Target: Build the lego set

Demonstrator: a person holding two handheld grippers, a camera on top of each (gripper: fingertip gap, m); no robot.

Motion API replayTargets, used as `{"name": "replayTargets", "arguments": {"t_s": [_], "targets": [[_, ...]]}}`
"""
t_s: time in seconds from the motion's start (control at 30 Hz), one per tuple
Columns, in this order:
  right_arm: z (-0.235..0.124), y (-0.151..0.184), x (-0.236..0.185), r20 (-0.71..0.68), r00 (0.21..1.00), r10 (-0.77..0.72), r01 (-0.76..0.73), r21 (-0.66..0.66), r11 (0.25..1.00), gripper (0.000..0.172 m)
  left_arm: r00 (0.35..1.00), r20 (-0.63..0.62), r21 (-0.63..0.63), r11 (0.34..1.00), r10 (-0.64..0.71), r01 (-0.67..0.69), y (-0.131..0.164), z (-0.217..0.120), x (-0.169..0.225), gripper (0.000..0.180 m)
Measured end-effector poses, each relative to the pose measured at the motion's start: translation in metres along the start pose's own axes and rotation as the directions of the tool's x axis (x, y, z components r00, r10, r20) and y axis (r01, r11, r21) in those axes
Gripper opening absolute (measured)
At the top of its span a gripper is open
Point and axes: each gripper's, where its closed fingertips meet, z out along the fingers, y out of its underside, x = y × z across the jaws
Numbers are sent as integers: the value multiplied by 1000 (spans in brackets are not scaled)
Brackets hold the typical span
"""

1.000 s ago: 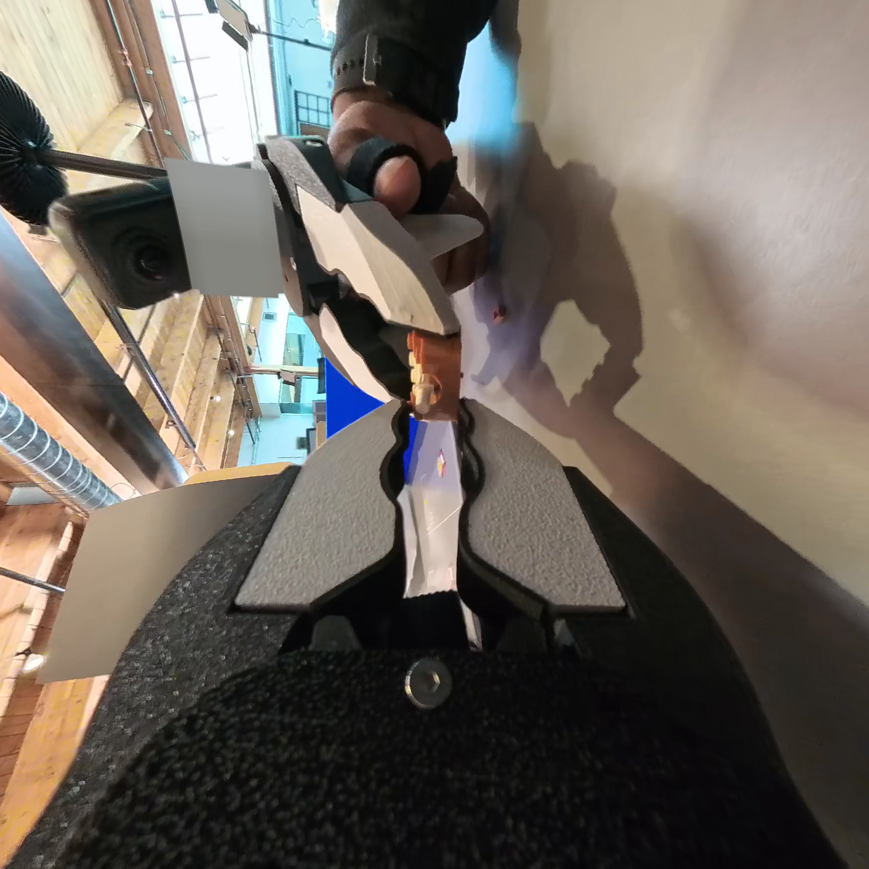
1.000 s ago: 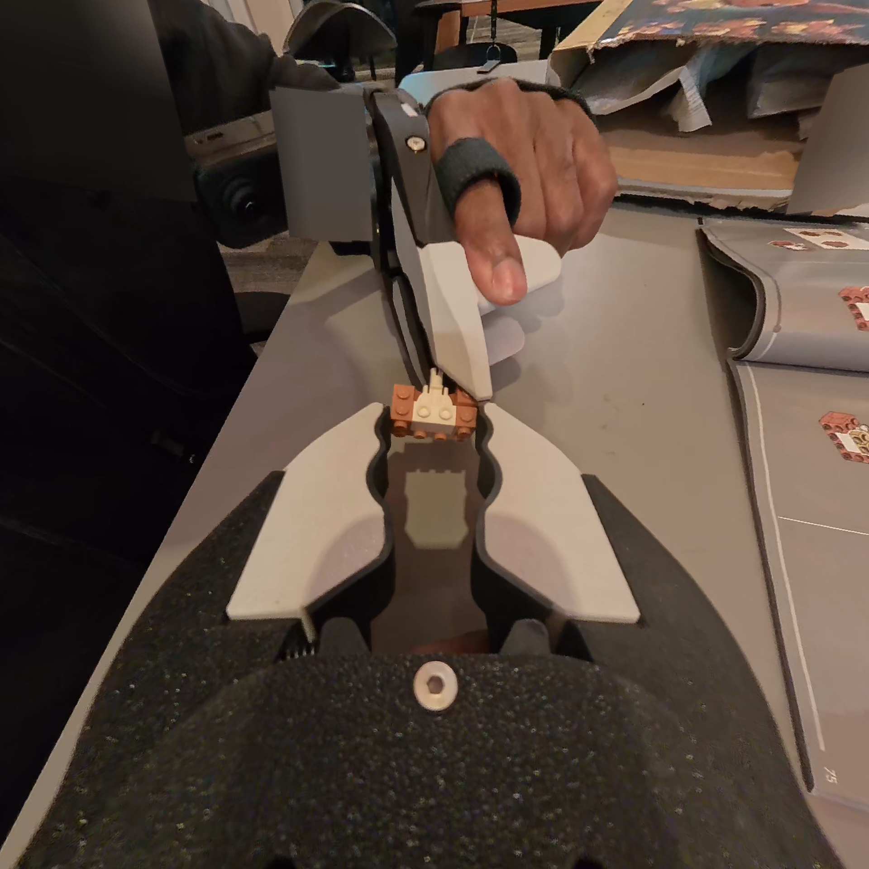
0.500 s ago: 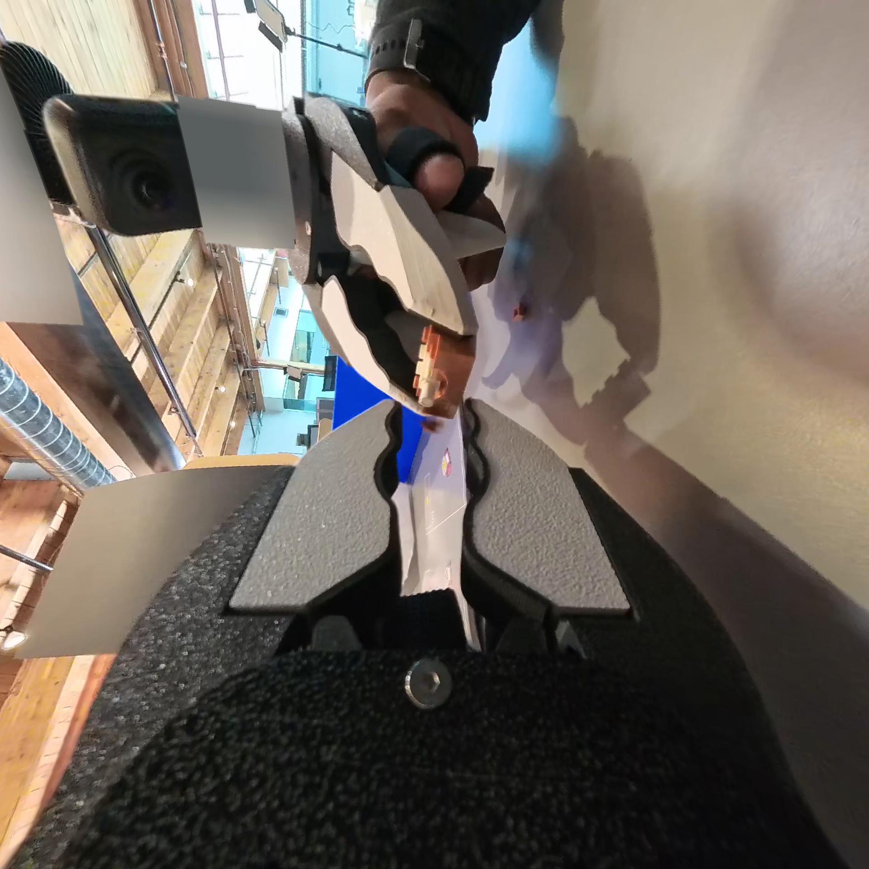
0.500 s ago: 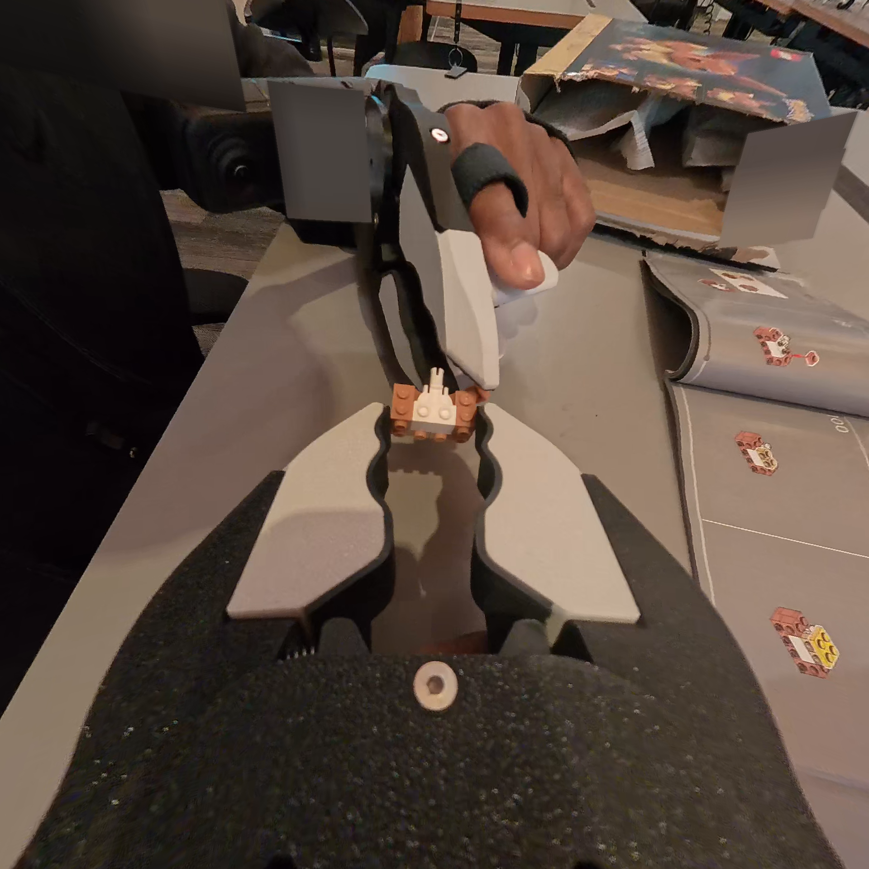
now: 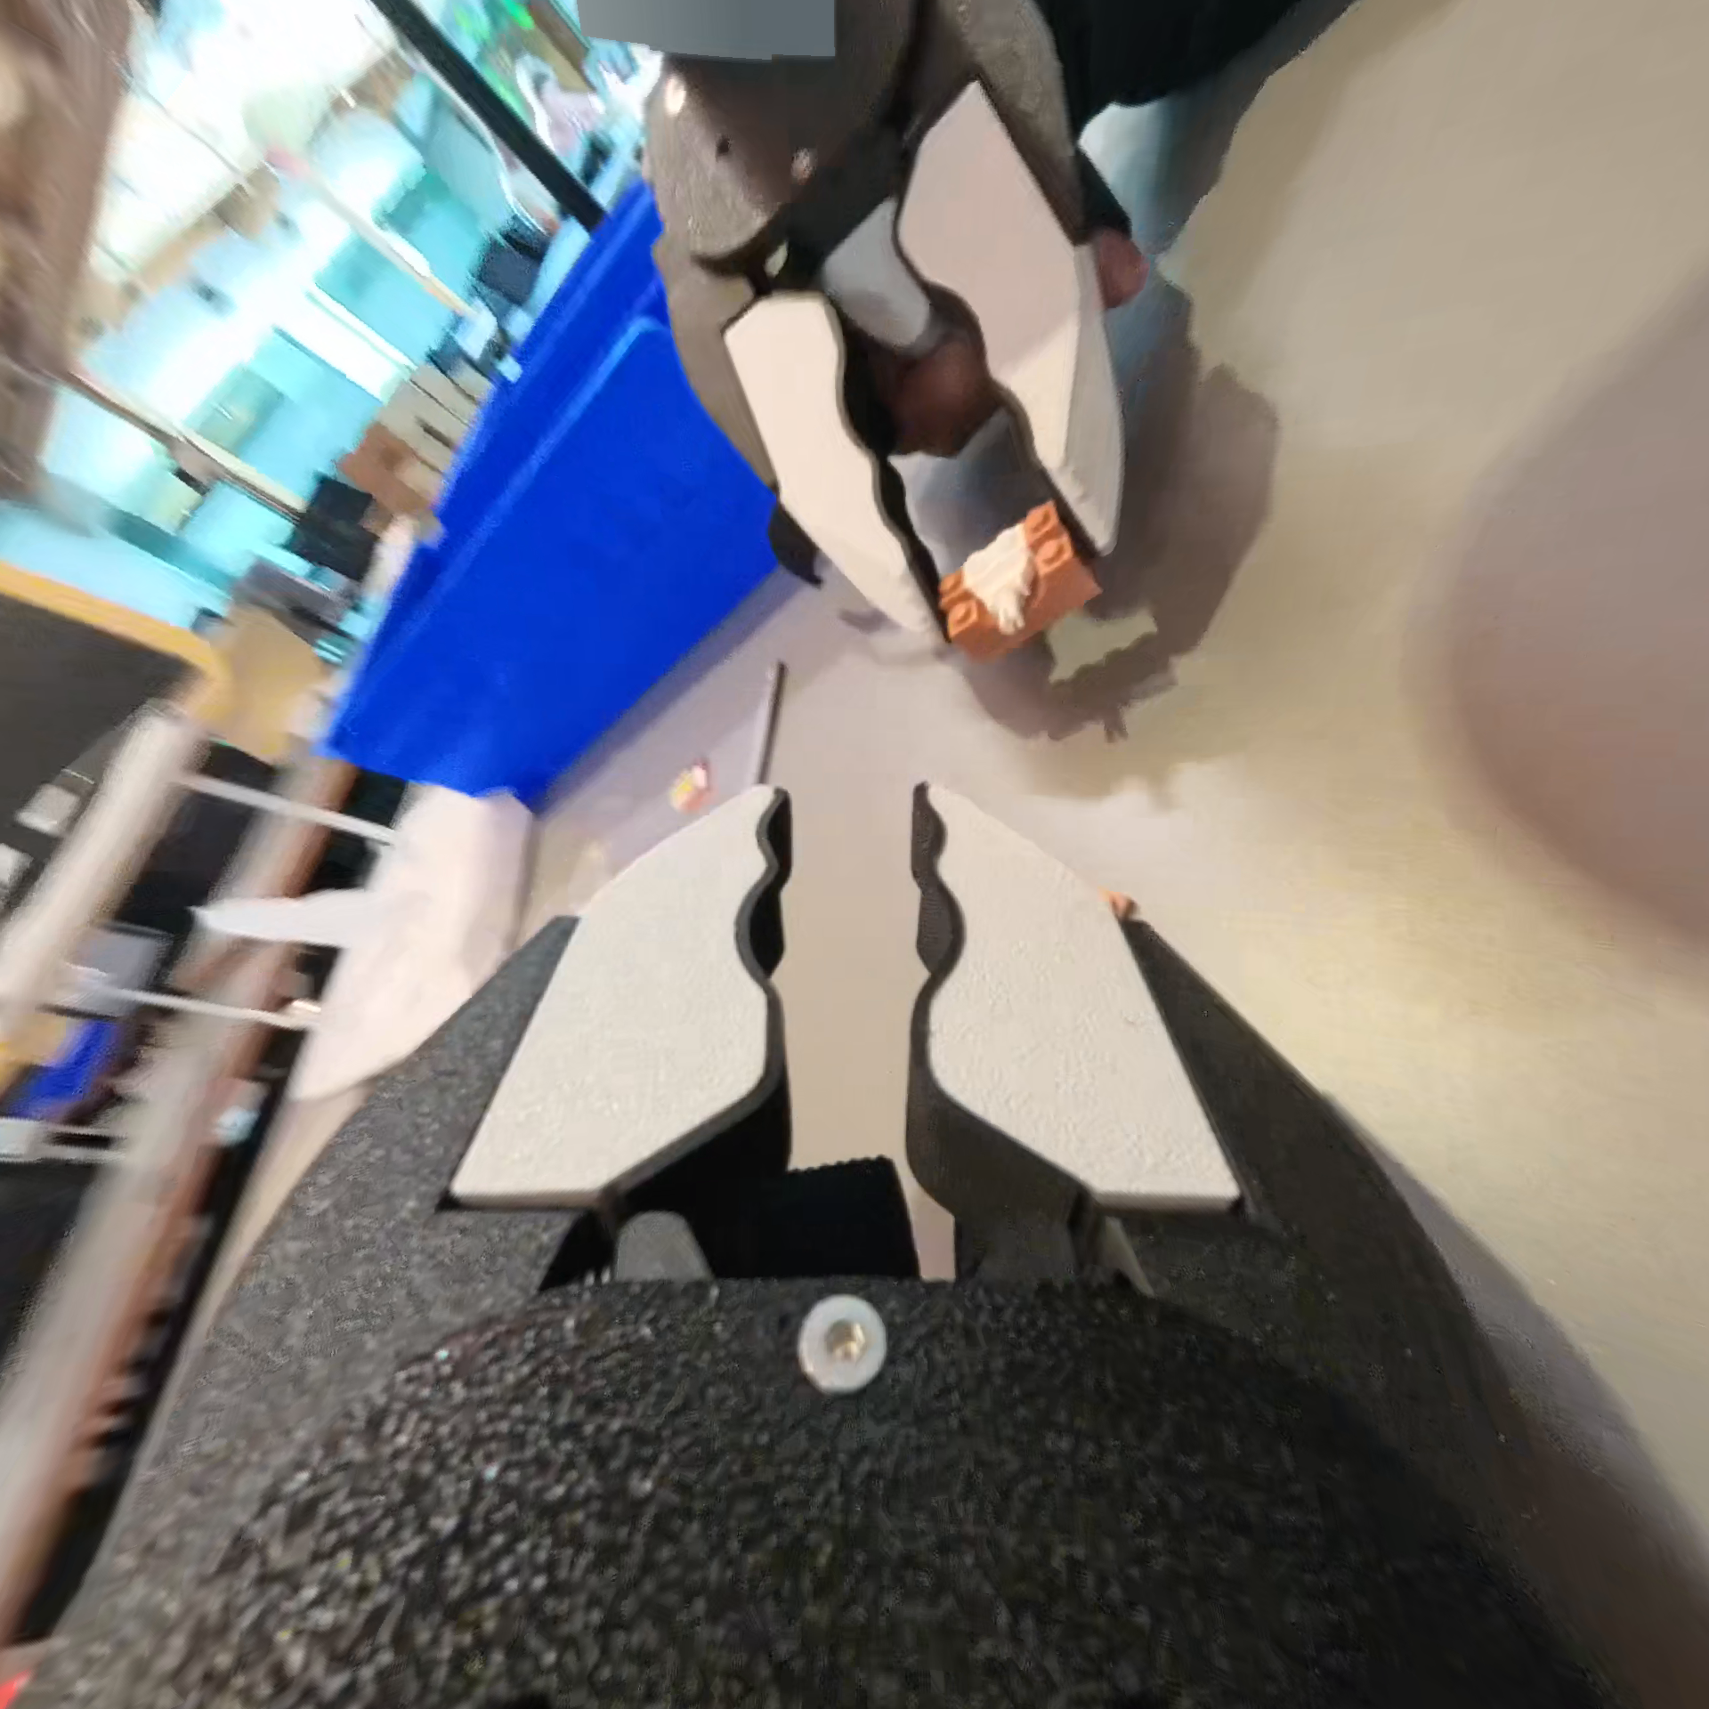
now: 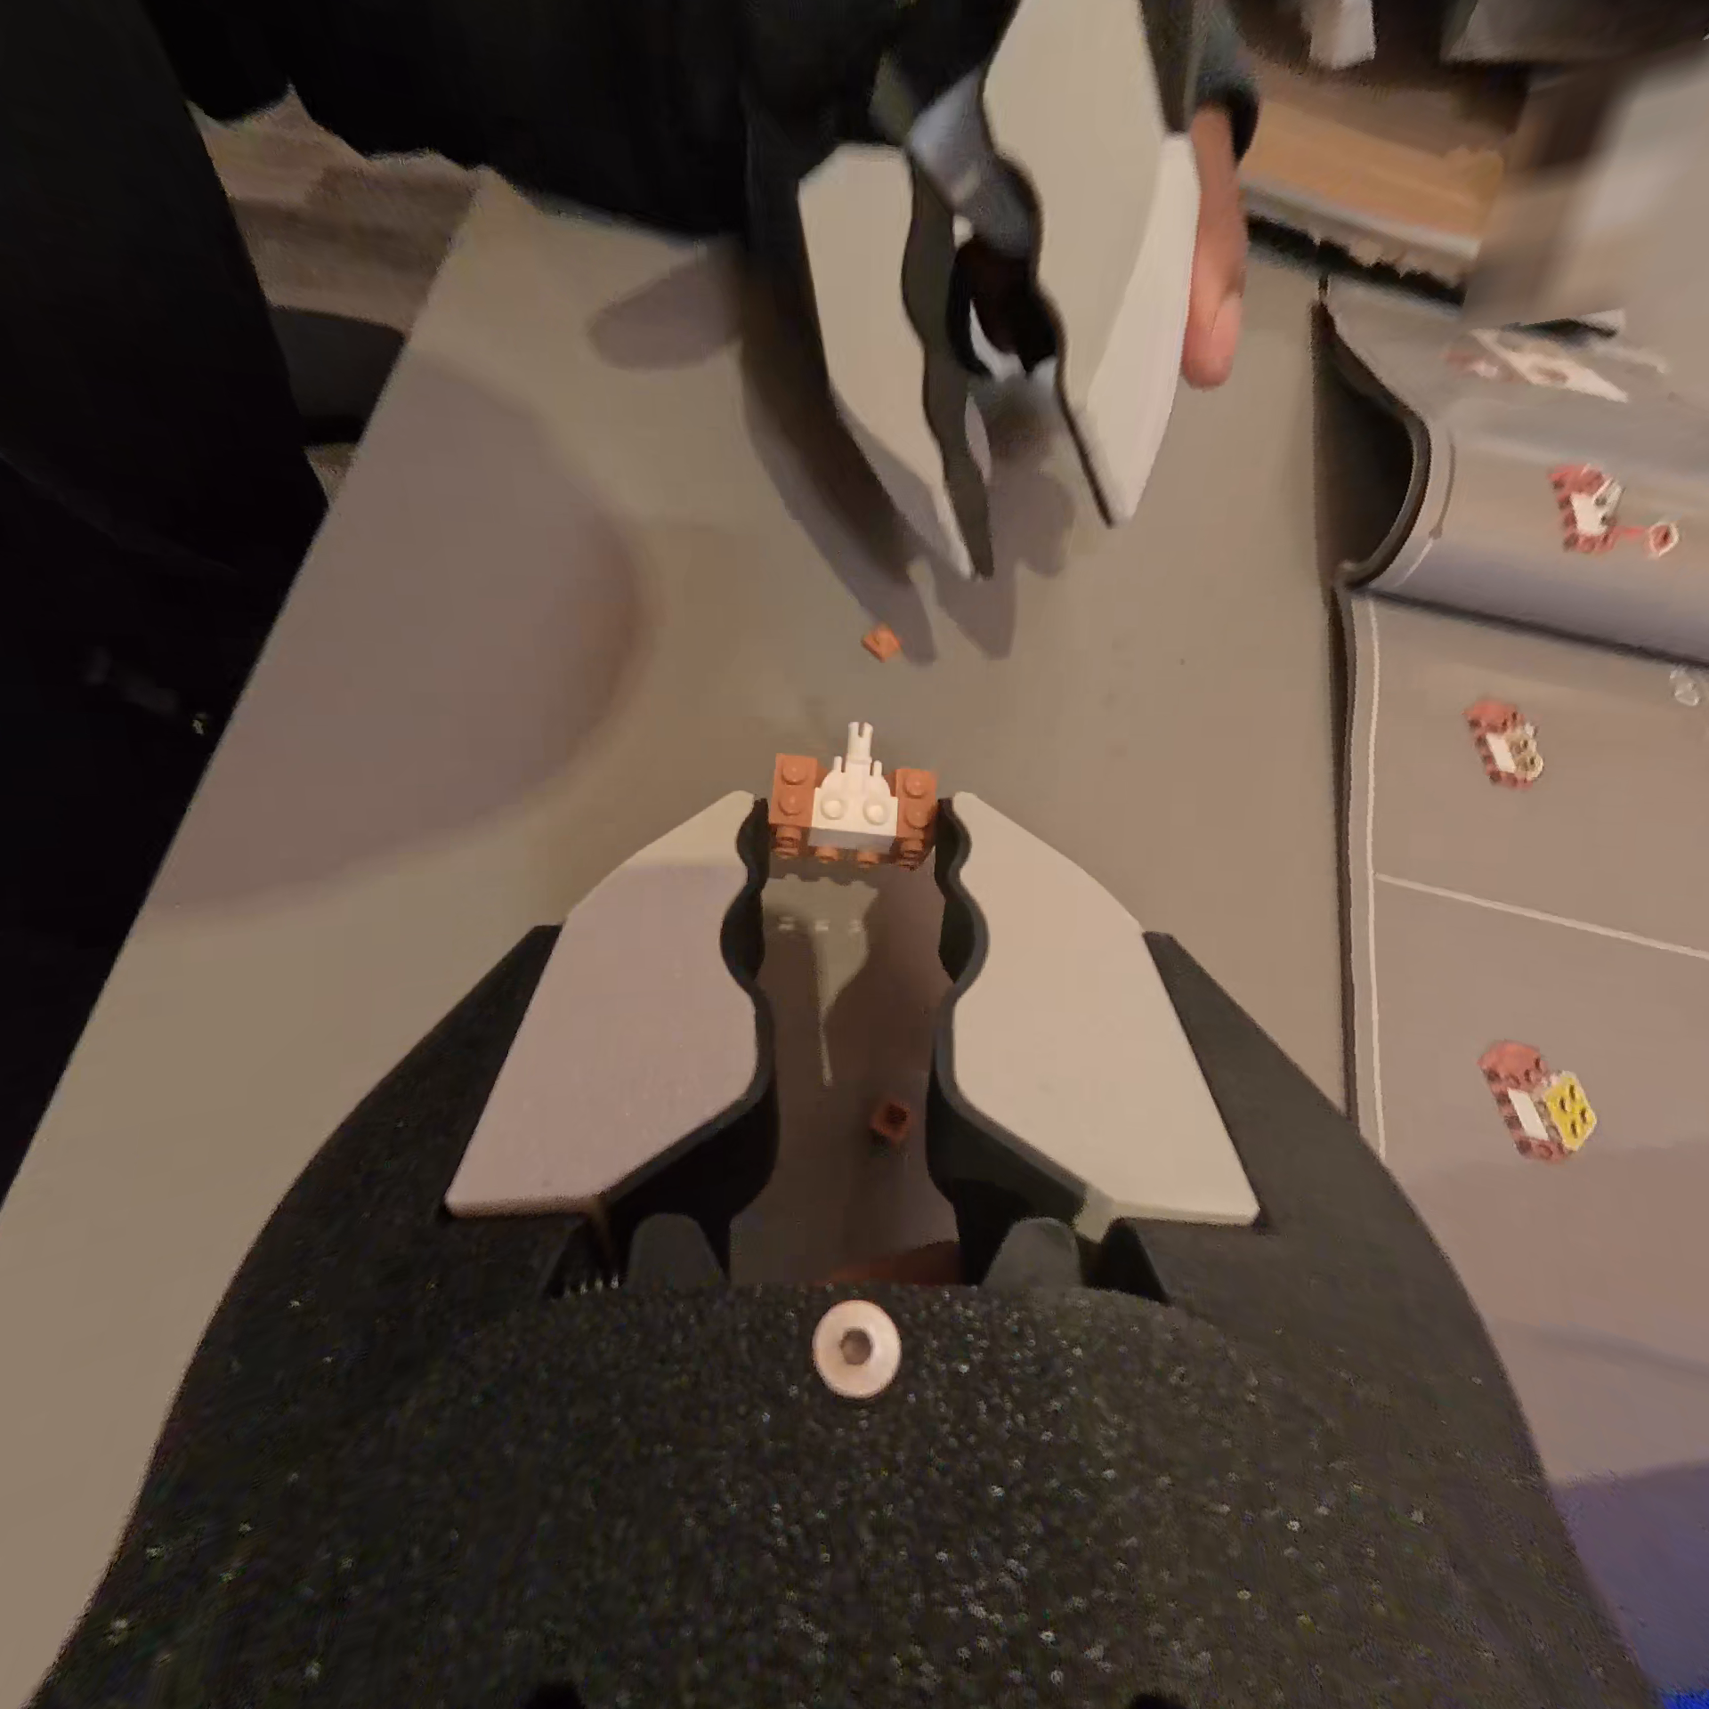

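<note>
My right gripper is shut on a small brown and white brick assembly, with a pad pressed on each brown side, and holds it above the grey table. A white peg sticks out of its far side. The left wrist view shows the same gripper with the assembly at its tips. My left gripper is open and empty, with bare table between its fingers. In the right wrist view it hovers beyond the assembly, apart from it. A small brown piece lies on the table below it.
Another small brown piece lies on the table under my right fingers. An open grey instruction booklet lies at the right. A blue bin stands at the table's far side. A tiny coloured piece lies near my left fingertips. Spacing between my two grippers at the tips: around 6 centimeters. Between my left fingertips and the small brown piece there is roughly 5 centimeters.
My left gripper has drawn back and turned away from the assembly, where its fingertips stood before. The right gripper keeps its hold on the assembly.
</note>
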Motion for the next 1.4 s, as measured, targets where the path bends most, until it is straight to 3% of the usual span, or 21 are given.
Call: {"name": "replayTargets", "arguments": {"t_s": [0.17, 0.33, 0.5, 0.8, 0.93, 1.07, 1.17, 1.4], "targets": [[6, 16, 0, -6, 1000, 5, -5, -93, 996, 34, 923, -266, -52, 961, -277, 273, 7, -18, 25, 21], [12, 17, -5, 26, 1000, -10, 12, -90, 996, 34, 880, -378, -201, 953, -288, 226, 22, -10, 50, 26], [12, 15, -5, 39, 999, -17, 20, -81, 996, 34, 832, -465, -211, 951, -302, 227, 25, -5, 49, 21], [13, 17, -7, 46, 999, -25, 29, -87, 996, 34, 684, -643, -272, 938, -343, 214, 26, -4, 59, 8], [12, 16, -5, 32, 999, -26, 29, -81, 996, 34, 681, -629, -291, 926, -374, 240, 24, -2, 61, 8], [12, 12, -1, -9, 1000, -28, 27, -56, 998, 34, 745, -488, -316, 887, -455, 335, 24, 7, 47, 7], [13, 8, 3, -46, 999, -25, 24, -34, 999, 34, 755, -405, -275, 856, -516, 438, 6, 13, 31, 7], [15, -7, 4, -111, 993, -33, 37, 35, 999, 34, 694, -338, -281, 772, -636, 571, -23, 20, 14, 7]]}}
